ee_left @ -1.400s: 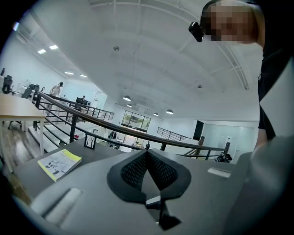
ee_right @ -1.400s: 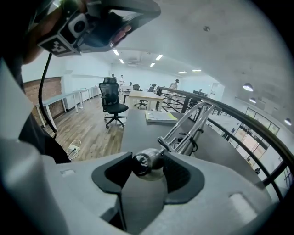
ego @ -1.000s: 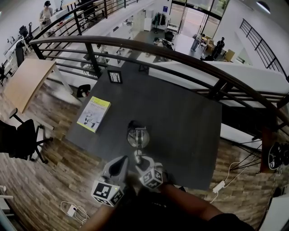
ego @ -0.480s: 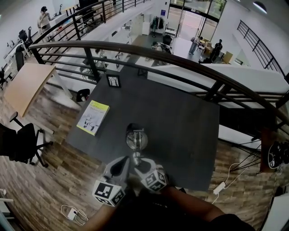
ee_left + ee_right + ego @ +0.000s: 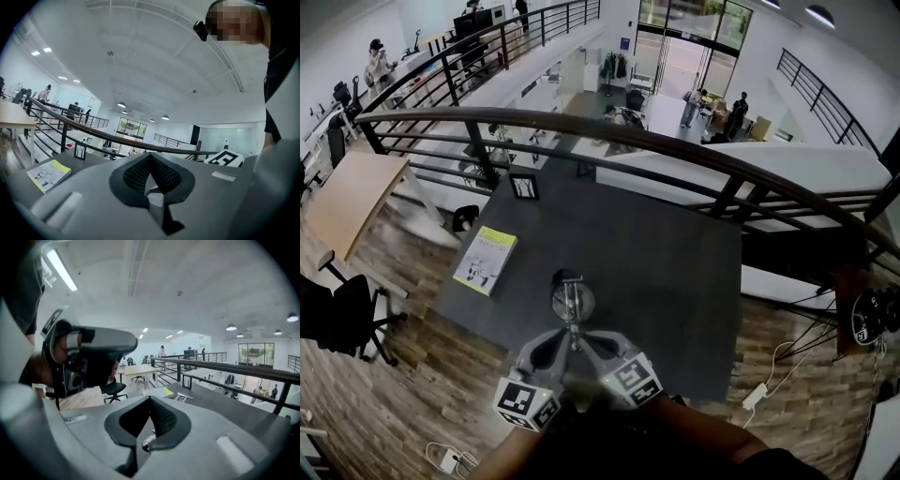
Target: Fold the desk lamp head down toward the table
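Desk lamp (image 5: 572,302) stands on the dark tabletop (image 5: 675,272), toward the near edge and right in front of the person, so it's within easy reach of both hands. From above it shows as a round pale disc with a thin metal stem (image 5: 574,325) running toward the near side; can't tell from here if the disc is the head or the base. Both grippers come in from the near side and meet at that stem. Left gripper (image 5: 150,159) is closed, with a pale grey piece pinched low in the seam of its jaws, apparently part of the lamp. Right gripper (image 5: 150,401) is closed too, with a thin metal pin with a rounded tip (image 5: 147,444) caught between its pads. Looks like a two-handed hold, probably one side steadying the lamp while the other bends the joint, so the fold itself looks not yet done. Booklet (image 5: 485,260) lies flat at the tabletop's left side and a small frame (image 5: 523,187) stands at the far left corner, both well apart from the lamp and out of the way. Writing: the booklet has a yellow band and a drawing, but its print is too small to read. Marker cube (image 5: 525,403) carries black-and-white squares only, and no brand is visible on the lamp.
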